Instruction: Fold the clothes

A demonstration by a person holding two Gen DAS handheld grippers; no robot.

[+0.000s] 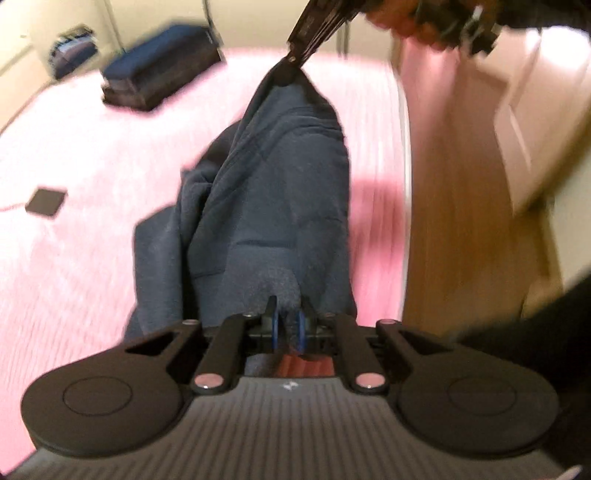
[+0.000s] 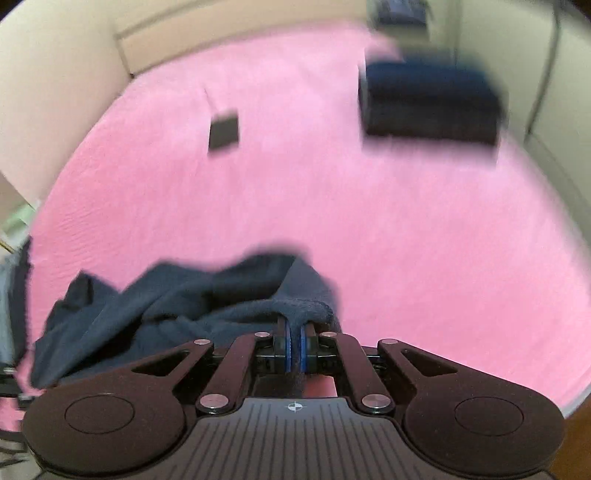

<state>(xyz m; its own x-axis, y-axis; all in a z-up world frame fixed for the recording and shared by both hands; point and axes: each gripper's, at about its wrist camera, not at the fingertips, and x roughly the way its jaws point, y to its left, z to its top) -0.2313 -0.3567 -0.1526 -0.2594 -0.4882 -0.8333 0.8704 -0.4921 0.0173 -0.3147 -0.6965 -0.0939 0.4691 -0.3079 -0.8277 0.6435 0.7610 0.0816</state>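
A dark blue fleece garment [image 1: 273, 192] hangs stretched between both grippers above the pink bed cover [image 1: 92, 155]. My left gripper [image 1: 290, 325] is shut on one edge of it, cloth bunched between the blue pads. In the left wrist view the right gripper [image 1: 295, 61] pinches the far corner, held by a hand [image 1: 406, 22] at the top. In the right wrist view my right gripper [image 2: 294, 338] is shut on a fold of the garment [image 2: 177, 306], which trails down to the left over the pink cover [image 2: 369, 221].
A stack of folded dark blue clothes [image 1: 162, 70] [image 2: 428, 103] lies at the far side of the bed. A small dark square object [image 1: 46, 201] [image 2: 223, 131] rests on the cover. Wooden floor [image 1: 461, 221] and a white door [image 1: 535, 110] lie past the bed's right edge.
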